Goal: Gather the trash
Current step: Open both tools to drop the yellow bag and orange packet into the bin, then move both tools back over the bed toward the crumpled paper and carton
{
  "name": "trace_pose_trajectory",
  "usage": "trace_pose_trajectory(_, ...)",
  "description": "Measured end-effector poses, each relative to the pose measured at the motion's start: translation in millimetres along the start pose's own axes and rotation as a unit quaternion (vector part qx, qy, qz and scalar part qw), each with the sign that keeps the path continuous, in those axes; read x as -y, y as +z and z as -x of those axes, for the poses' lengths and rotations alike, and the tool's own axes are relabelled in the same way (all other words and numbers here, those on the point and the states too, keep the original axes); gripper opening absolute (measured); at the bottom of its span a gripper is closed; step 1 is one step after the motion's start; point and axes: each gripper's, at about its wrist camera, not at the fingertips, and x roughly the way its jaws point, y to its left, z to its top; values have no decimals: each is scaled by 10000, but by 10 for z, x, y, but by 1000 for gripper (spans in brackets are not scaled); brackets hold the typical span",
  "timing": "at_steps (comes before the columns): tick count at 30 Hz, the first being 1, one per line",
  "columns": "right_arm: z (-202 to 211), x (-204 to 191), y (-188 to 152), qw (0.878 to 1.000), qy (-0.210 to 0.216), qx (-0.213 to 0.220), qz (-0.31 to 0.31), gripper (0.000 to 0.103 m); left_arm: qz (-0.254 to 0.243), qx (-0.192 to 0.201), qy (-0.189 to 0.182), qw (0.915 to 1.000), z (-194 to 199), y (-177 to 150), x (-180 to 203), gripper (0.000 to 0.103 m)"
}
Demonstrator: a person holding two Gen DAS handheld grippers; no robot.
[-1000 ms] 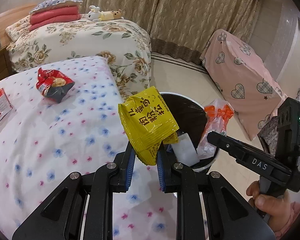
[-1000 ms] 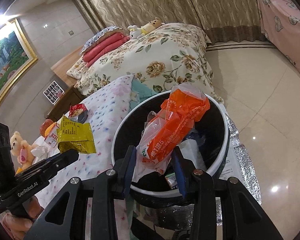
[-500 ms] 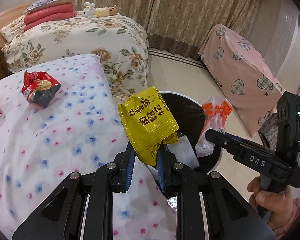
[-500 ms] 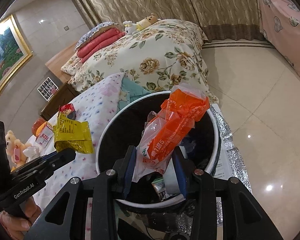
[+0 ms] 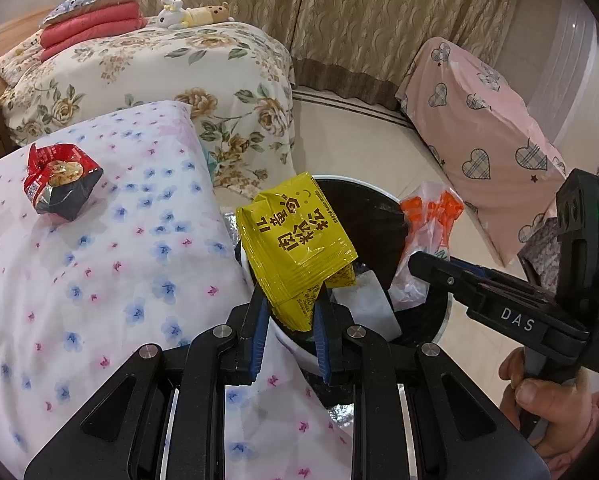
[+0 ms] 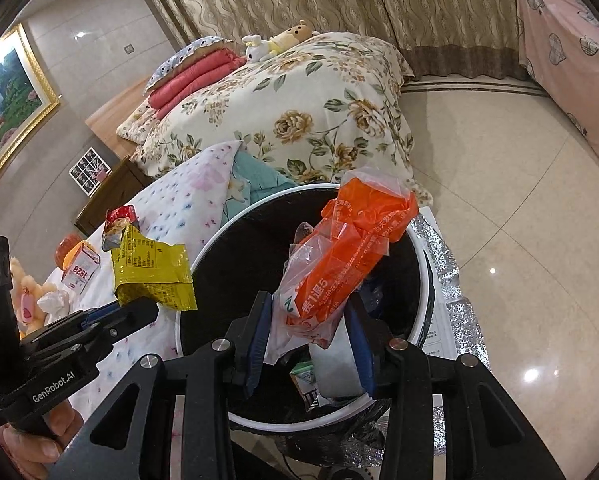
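Fingers grip trash over the bin (image 6: 203, 256) — left (image 5: 289, 320) yellow packet (image 5: 295, 240), right (image 6: 307, 338) orange bag (image 6: 347, 256).

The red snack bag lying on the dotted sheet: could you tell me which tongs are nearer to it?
Left. The left tongs hold a yellow packet beside the sheet bearing the red snack bag; the right tongs are farther, over the bin.

Glossy yellow foil packet (image 5: 295, 246); crinkly clear-and-orange plastic bag (image 6: 347, 264). Matt black plastic tongs (image 5: 289, 330) (blue pads (image 5: 258, 332), bright metal rivets). Soft printed cloth sheet (image 5: 99, 264). Polished floor tiles (image 6: 499, 168).
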Motion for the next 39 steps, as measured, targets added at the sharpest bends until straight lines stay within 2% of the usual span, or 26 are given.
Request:
trace_pose_trajectory(5,6,16,20,10000,-33,18,-12,41,-59,4,55,10000,-3,10,19,19)
trace_pose_trajectory(8,11,22,27,10000,-48,19,-28,44,-51,9,38,10000,5,12,16,23)
trace_pose_trajectory(10,27,29,29,10000,-62,31,-35,48,-3,-32,57,10000,5,6,-3,39)
trace_pose_trajectory(11,44,33,28,9999,-74,51,-53,57,46,-19,86,10000,20,-4,-21,51)
trace_pose_trajectory(12,53,33,27,9999,-82,66,-59,66,84,13,75,9999,38,-13,-34,54)
trace_pose_trajectory(14,84,36,17,9999,-91,116,-74,71,137,42,23,9999,71,-28,-62,54)
trace_pose_trajectory(20,146,6,-36,9997,-68,162,-151,72,261,115,124,9995,203,-156,-175,56)
trace_pose_trajectory(25,167,-127,-97,9997,60,143,-202,82,494,101,186,9986,304,-302,-357,57)
trace_pose_trajectory(39,49,-838,-269,9979,616,21,198,83,1239,271,469,9908,716,-708,-1020,61)
